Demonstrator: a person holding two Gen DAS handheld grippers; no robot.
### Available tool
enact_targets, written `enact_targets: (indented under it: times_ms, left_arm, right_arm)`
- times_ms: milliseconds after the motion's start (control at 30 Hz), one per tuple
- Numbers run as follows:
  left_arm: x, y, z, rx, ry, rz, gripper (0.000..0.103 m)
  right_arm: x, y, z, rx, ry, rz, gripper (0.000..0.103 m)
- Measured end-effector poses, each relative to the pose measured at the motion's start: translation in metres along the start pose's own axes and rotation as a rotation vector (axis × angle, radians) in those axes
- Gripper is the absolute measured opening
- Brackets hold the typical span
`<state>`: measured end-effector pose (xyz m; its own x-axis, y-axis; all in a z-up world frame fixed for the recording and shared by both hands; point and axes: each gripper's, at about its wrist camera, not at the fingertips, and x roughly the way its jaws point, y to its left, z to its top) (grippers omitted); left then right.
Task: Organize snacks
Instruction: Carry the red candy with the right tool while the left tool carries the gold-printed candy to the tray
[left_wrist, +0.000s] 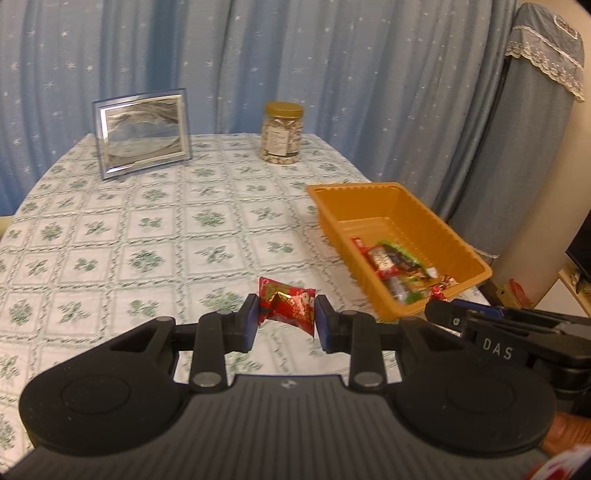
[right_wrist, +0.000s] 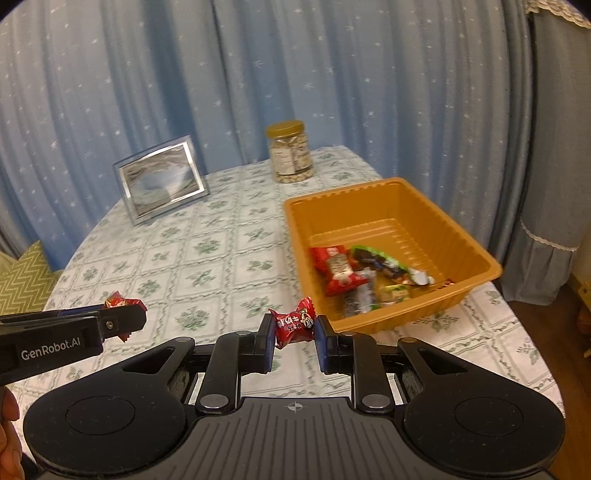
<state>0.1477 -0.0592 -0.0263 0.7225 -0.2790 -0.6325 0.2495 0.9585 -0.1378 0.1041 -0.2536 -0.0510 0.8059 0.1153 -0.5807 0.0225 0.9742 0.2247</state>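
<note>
My left gripper (left_wrist: 284, 314) is shut on a red snack packet with gold print (left_wrist: 288, 304), held above the flowered tablecloth. My right gripper (right_wrist: 293, 328) is shut on a small red wrapped candy (right_wrist: 294, 323). An orange plastic tray (left_wrist: 373, 195) stands at the right of the table and holds several wrapped snacks (left_wrist: 397, 264). In the right wrist view the tray (right_wrist: 391, 192) lies just ahead and right of the candy, with snacks (right_wrist: 354, 273) in its near end. The left gripper (right_wrist: 127, 317) with its red packet (right_wrist: 114, 300) shows at the left there. The right gripper (left_wrist: 439, 312) shows at the tray's near corner in the left wrist view.
A gold-lidded jar of nuts (left_wrist: 282, 134) and a silver picture frame (left_wrist: 142, 133) stand at the back of the table. Blue star-patterned curtains hang behind. A cloth-covered appliance (left_wrist: 532, 122) stands right of the table. A person's hand (right_wrist: 9, 439) shows at the lower left.
</note>
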Motion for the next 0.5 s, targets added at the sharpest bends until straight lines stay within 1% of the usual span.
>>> enact_targets:
  times_ms: [267,500]
  left_arm:
    - [0.027,-0.035,0.018,0.033,0.000,-0.065,0.029]
    - [0.052,-0.059,0.032,0.057,0.004,-0.121,0.029]
  right_arm:
    - [0.004,-0.037,0.012,0.042,-0.016,-0.059,0.023]
    - [0.012,-0.063,0.027,0.045,-0.026,-0.092,0.023]
